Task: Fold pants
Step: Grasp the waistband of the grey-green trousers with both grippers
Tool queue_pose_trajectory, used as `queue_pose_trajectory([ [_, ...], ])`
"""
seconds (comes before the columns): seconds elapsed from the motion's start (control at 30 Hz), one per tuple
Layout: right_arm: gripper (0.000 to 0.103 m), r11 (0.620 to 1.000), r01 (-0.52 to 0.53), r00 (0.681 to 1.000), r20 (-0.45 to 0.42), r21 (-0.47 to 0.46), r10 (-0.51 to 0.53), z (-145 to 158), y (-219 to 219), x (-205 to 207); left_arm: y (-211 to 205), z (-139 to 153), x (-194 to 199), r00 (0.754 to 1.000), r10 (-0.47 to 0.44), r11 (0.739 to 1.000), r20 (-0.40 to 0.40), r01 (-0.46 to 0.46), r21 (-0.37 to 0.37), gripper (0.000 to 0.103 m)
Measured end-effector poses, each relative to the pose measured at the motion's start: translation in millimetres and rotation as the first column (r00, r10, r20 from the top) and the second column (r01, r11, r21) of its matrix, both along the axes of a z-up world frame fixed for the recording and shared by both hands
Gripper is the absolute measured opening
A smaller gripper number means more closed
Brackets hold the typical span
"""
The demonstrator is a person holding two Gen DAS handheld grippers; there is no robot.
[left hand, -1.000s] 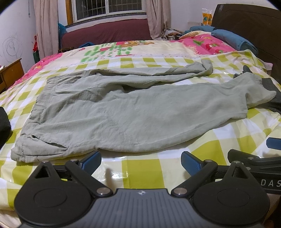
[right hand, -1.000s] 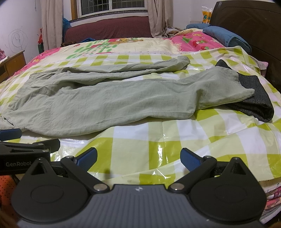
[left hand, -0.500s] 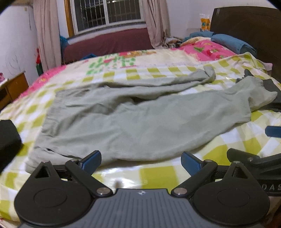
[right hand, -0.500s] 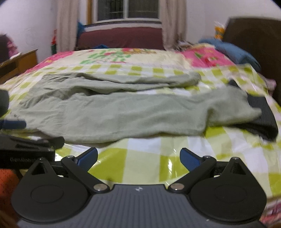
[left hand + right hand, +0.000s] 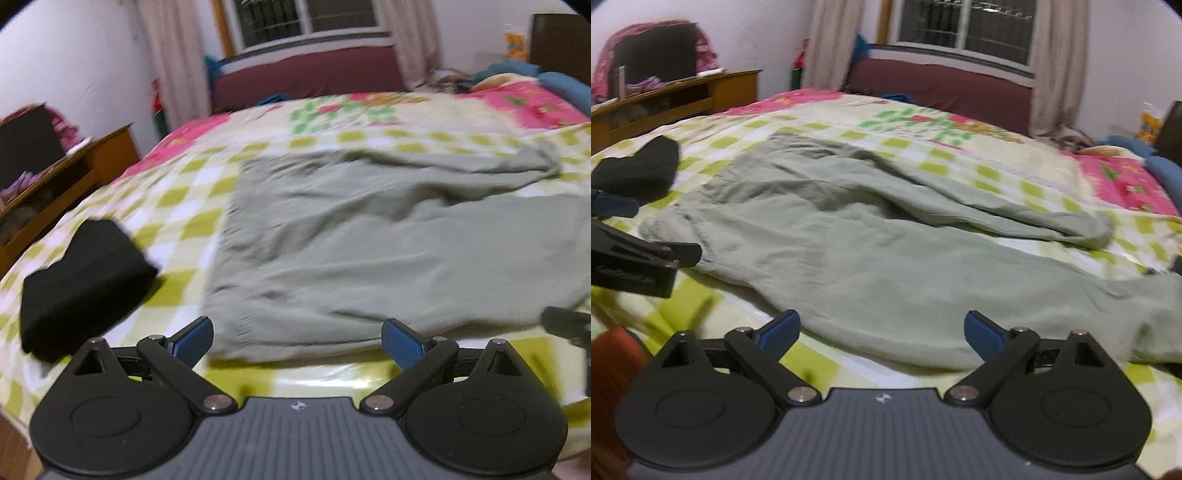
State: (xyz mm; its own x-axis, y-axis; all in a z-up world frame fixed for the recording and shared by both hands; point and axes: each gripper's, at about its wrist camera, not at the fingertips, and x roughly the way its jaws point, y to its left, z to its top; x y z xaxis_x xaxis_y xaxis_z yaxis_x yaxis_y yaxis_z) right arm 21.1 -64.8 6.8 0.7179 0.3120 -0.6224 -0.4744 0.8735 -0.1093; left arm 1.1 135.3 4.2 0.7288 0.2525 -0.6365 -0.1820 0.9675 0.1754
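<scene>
left gripper [image 5: 297, 341] jaws wide, empty | right gripper [image 5: 881, 332] jaws closing, nothing between | pants [image 5: 871, 251] ahead of both | risk: pinching bedsheet [image 5: 738, 314] too

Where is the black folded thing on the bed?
In the left wrist view the black folded cloth lies at the left on the checked bedspread, just left of the green pants' waistband end.
</scene>
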Motion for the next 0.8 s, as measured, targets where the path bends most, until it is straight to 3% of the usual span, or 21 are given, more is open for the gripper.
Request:
queue_pose_trajectory([
  [0.17,0.089,0.984,-0.165,0.986,0.019,-0.066,0.167,-9,45,-1,39,-18,3,0.997,0.068,0.998,-0.032,-0.068,-0.003,0.103],
  [0.37,0.077,0.942,-0.303,0.952,0.004,-0.143,0.307,-23,90,4,61,-29,11,0.999,0.037,0.996,-0.036,-0.04,-0.08,0.103],
  [0.43,0.067,0.933,-0.321,0.946,-0.006,-0.159,0.325,-24,99,7,65,-28,13,0.999,0.019,0.993,-0.029,-0.022,-0.112,0.092],
  [0.5,0.058,0.931,-0.328,0.944,-0.024,-0.157,0.329,-24,103,9,65,-24,13,0.999,-0.025,0.989,-0.025,0.021,-0.147,0.068],
  [0.7,0.026,0.934,-0.328,0.944,-0.066,-0.144,0.322,-21,107,15,66,-23,12,0.998,-0.068,0.99,-0.011,0.066,-0.126,0.048],
  [0.8,0.016,0.929,-0.341,0.94,-0.078,-0.142,0.333,-20,115,10,71,-20,12,0.997,-0.08,0.988,-0.008,0.078,-0.132,0.043],
])
